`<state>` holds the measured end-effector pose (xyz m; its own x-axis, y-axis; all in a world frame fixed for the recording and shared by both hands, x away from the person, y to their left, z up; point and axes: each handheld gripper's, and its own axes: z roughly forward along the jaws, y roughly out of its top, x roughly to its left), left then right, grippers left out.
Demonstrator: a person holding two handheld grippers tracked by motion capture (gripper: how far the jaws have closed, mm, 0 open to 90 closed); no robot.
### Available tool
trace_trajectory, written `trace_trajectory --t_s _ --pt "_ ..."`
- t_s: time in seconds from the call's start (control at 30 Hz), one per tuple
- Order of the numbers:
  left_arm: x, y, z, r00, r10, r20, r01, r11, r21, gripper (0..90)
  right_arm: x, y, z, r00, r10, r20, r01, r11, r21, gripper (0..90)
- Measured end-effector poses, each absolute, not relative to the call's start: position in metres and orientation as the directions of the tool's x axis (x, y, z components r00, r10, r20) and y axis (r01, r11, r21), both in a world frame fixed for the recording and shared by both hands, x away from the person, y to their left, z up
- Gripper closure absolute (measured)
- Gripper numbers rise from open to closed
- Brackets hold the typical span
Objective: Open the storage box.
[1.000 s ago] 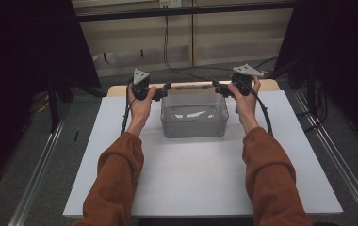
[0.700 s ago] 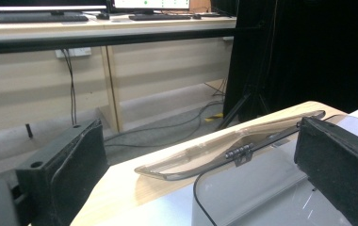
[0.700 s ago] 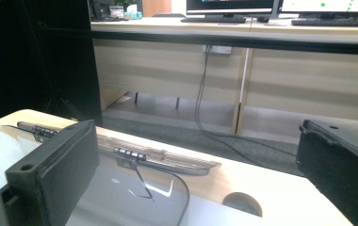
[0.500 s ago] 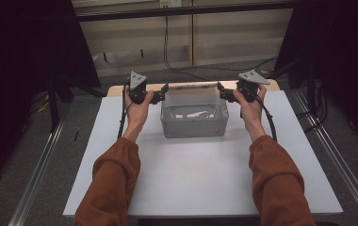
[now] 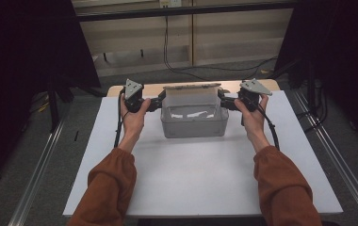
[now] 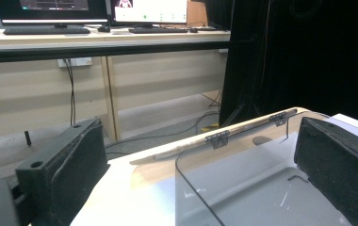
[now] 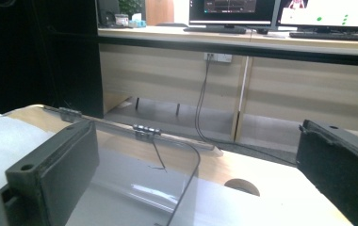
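Clear plastic box (image 5: pixel 194 123) toward the far middle of the white tabletop (image 5: pixel 200 183), long axis running left to right. Hinged lid (image 5: pixel 191 95) raised along the far edge, standing roughly upright, with two small hinges (image 6: pixel 217 138) joining it to the back wall.

Left gripper (image 5: pixel 158 101) at the box's left end and right gripper (image 5: pixel 221 99) at its right end, each pointing inward along that long axis. About level with the rim, and equally near: no nearer hand here.

Fingers on both sides spread wide, gripping nothing. In the left gripper view, outer finger (image 6: pixel 59 174) over the bare tabletop, the other finger over the box's inside, and the curved edge of the clear end wall between them. Much the same in the right gripper view: one finger (image 7: pixel 342 172) outside the box, its partner over the inside, the wall's edge and a hinge (image 7: pixel 146 130) visible between. Cannot tell whether either finger touches the plastic.

Probably the moment just before a two-sided hold: each end wall straddled, waiting for a squeeze. Key relation for that move: walls thin and lying crosswise between the open fingers, so closing straight in should meet plastic on both faces. Risk of slipping on smooth, thin, clear plastic if one side closes sooner or higher than the other.
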<state>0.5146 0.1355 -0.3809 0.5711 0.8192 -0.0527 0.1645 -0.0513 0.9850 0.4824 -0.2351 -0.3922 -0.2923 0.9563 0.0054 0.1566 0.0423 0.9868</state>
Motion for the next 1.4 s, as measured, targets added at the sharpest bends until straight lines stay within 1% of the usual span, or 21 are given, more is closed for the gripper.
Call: trace_trajectory --t_s 0.13,0.2,0.4,0.43,0.5,0.6,0.67,0.77,1.0,1.23,1.3,1.4 --pt "0.508 0.143 -0.383 0.560 0.826 -0.058 0.166 -0.044 0.985 2.8 0.476 -0.234 -0.391 -0.303 0.953 0.013 0.150 0.034 0.988 0.0" --pt "0.505 0.147 -0.384 0.563 0.823 -0.075 0.170 -0.027 0.985 2.8 0.473 -0.233 -0.389 -0.307 0.952 0.014 0.143 0.032 0.989 0.0" --pt "0.494 0.155 -0.388 0.553 0.832 -0.047 0.162 -0.052 0.985 2.7 0.462 -0.231 -0.390 -0.305 0.952 -0.013 0.128 0.055 0.990 0.0" --pt "0.493 0.157 -0.388 0.560 0.827 -0.040 0.149 -0.053 0.987 2.7 0.460 -0.231 -0.391 -0.304 0.952 -0.017 0.126 0.058 0.990 0.0" --pt "0.489 0.159 -0.388 0.557 0.828 -0.059 0.152 -0.032 0.988 2.7 0.457 -0.233 -0.391 -0.303 0.953 -0.025 0.123 0.065 0.990 0.0" --pt "0.483 0.163 -0.387 0.569 0.820 -0.063 0.146 -0.026 0.989 2.7 0.452 -0.235 -0.392 -0.287 0.957 -0.049 0.112 0.084 0.990 0.0" --pt "0.478 0.165 -0.387 0.568 0.820 -0.066 0.140 -0.018 0.990 2.7 0.448 -0.237 -0.391 -0.287 0.957 -0.047 0.108 0.081 0.991 0.0" --pt "0.471 0.167 -0.390 0.568 0.818 -0.093 0.146 0.010 0.989 3.2 0.443 -0.239 -0.391 -0.287 0.956 -0.059 0.103 0.092 0.990 0.0" --pt "0.455 0.170 -0.391 0.587 0.807 -0.065 0.125 -0.011 0.992 3.9 0.429 -0.241 -0.394 -0.294 0.954 -0.054 0.103 0.088 0.991 0.0" --pt "0.441 0.175 -0.390 0.584 0.811 -0.044 0.122 -0.034 0.992 4.6 0.415 -0.245 -0.394 -0.295 0.954 -0.056 0.092 0.087 0.992 0.0" --pt "0.437 0.176 -0.390 0.585 0.811 -0.013 0.104 -0.060 0.993 4.6 0.410 -0.247 -0.394 -0.289 0.956 -0.058 0.088 0.087 0.992 0.0" --pt "0.430 0.176 -0.393 0.597 0.802 -0.021 0.114 -0.059 0.992 4.7 0.404 -0.251 -0.396 -0.286 0.956 -0.060 0.092 0.089 0.992 0.0"
